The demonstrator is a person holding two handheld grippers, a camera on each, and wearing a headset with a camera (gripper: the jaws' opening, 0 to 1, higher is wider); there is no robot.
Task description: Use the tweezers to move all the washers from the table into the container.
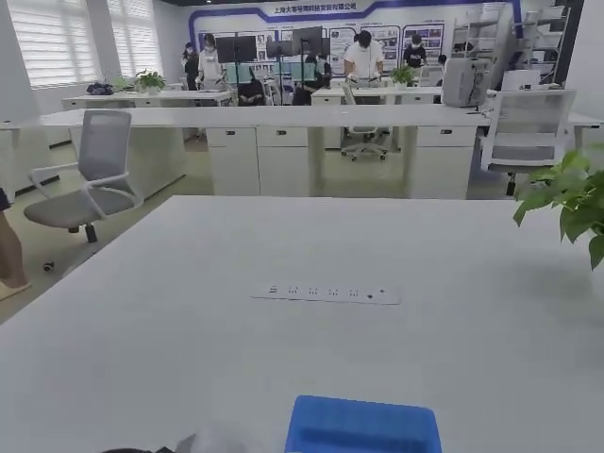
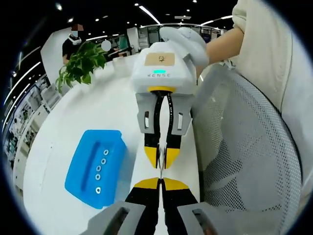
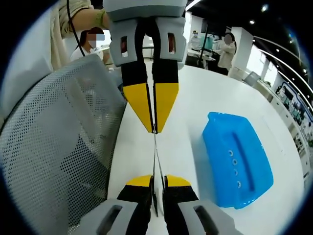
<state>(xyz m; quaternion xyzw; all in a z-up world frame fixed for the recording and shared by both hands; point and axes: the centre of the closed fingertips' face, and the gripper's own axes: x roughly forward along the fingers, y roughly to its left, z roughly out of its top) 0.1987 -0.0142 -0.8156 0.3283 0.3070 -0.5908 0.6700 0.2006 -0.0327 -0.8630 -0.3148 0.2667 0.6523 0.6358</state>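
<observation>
A blue container [image 1: 363,427] lies on the white table [image 1: 283,349] at the near edge. Several washers [image 2: 101,169] sit in a row in its long groove, and the same washers [image 3: 234,166] show in the right gripper view on the container [image 3: 244,181]. My two grippers face each other tip to tip beside the container [image 2: 83,181]. Thin metal tweezers [image 3: 155,156] run from my right gripper [image 3: 156,182] to the yellow tips of my left gripper [image 3: 154,128]. Both are shut on the tweezers. In the left gripper view, my left gripper [image 2: 160,182] meets my right gripper [image 2: 161,159].
A grey mesh chair back [image 2: 244,156] stands close beside the grippers, seen again as the chair back [image 3: 58,137]. A power strip [image 1: 327,293] lies mid-table. A green plant [image 1: 571,198] stands at the right. Desks, chairs and people fill the room behind.
</observation>
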